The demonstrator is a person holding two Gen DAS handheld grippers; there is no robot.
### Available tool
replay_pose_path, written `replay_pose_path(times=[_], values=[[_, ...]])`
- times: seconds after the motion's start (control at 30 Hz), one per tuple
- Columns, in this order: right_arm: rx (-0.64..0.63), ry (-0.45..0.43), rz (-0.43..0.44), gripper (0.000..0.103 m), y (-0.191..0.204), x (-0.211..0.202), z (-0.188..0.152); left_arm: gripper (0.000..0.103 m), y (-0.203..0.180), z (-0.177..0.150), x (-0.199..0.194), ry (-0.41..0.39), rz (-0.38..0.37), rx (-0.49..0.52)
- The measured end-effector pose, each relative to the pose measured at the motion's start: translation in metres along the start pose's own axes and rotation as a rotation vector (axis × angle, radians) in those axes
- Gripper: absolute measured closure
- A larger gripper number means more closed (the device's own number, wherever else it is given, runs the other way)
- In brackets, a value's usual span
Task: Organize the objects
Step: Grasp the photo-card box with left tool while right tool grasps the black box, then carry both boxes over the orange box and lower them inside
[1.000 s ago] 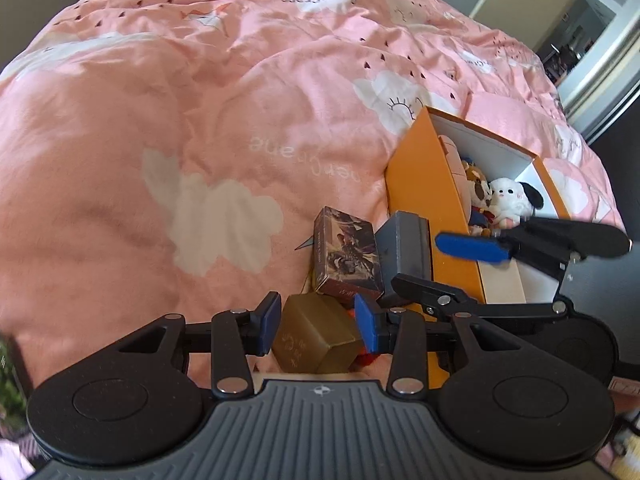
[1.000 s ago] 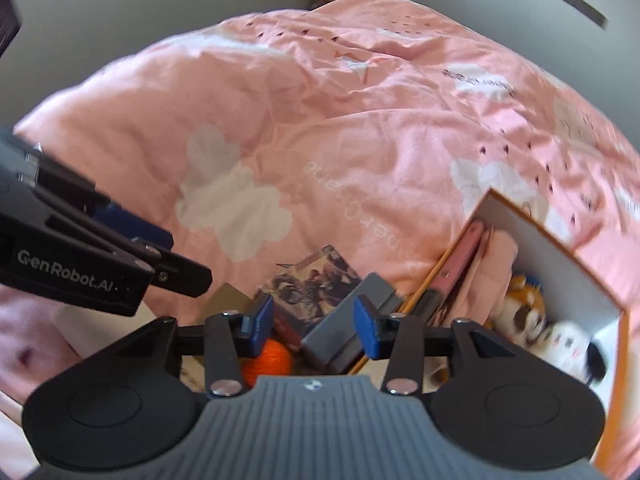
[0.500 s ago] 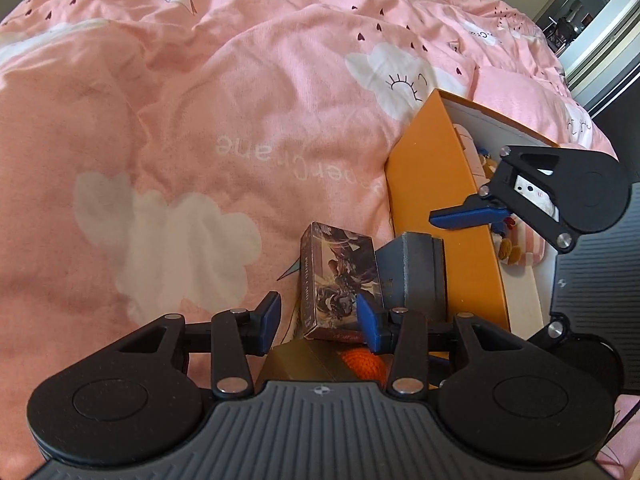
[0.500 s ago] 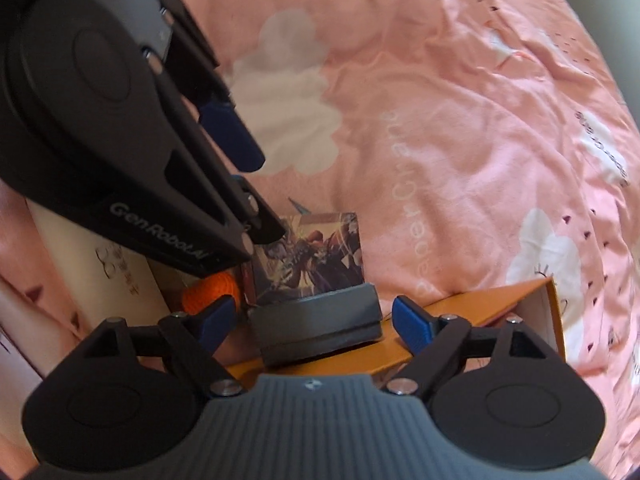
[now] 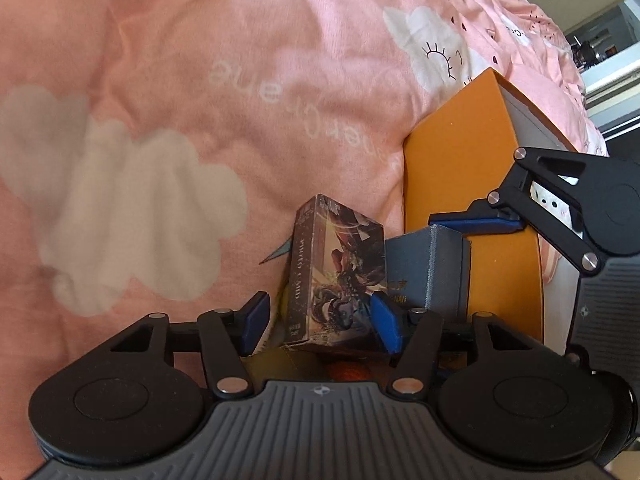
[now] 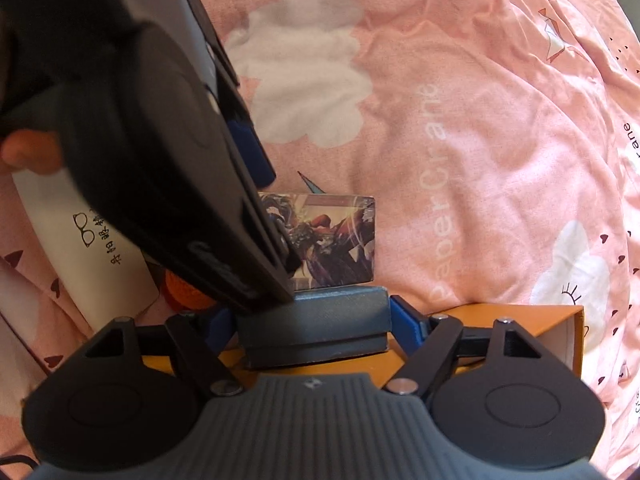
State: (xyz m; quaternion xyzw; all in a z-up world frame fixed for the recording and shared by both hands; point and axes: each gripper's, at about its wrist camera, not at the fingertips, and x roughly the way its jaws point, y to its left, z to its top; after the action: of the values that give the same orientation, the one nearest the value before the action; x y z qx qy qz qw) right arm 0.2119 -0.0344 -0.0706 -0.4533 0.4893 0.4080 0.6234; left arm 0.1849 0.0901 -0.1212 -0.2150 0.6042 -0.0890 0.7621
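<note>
My left gripper (image 5: 320, 326) points down over a picture-printed photo card box (image 5: 332, 272) standing on the pink duvet. Its jaws are opening; the box stands between the blue pads (image 5: 256, 324), with a gap on the left side. Beside the card box a grey box (image 6: 316, 320) leans on an orange box (image 5: 460, 160). My right gripper (image 6: 312, 322) straddles the grey box from above. Its jaws are closing, with the pads (image 6: 406, 322) close against the box's two ends. In the left wrist view only one right finger (image 5: 472, 222) shows.
An olive box (image 5: 280, 360) and an orange ball (image 6: 184, 292) lie under the left gripper. A white carton with a glasses print (image 6: 92, 248) lies at the left. The orange box holds a white plush toy (image 5: 548, 200). The pink duvet (image 6: 480, 120) spreads beyond.
The left gripper came down from the olive box to the card box and its jaws widened. The right gripper rolled, sank over the grey box and brought its pads in to its ends.
</note>
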Motion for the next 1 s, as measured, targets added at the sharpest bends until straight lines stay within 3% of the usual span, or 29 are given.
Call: replay_pose_path(times=[0.13,0.3,0.6,1.0], values=[[-0.015,-0.001,-0.005,0.024,-0.001,0.0,-0.001,0.035,0.005,0.002,0.011,0.02,-0.034,-0.056],[-0.006,-0.012,-0.014,0.024,-0.002,-0.004,-0.002,0.056,0.004,-0.003,-0.002,-0.029,-0.035,-0.076],[-0.003,-0.05,-0.076,0.025,0.007,-0.027,-0.004,0.078,-0.006,-0.019,-0.038,-0.177,-0.037,-0.109],[0.031,-0.177,-0.17,0.025,0.014,-0.088,-0.015,0.078,-0.039,-0.04,-0.096,-0.385,-0.058,-0.085]])
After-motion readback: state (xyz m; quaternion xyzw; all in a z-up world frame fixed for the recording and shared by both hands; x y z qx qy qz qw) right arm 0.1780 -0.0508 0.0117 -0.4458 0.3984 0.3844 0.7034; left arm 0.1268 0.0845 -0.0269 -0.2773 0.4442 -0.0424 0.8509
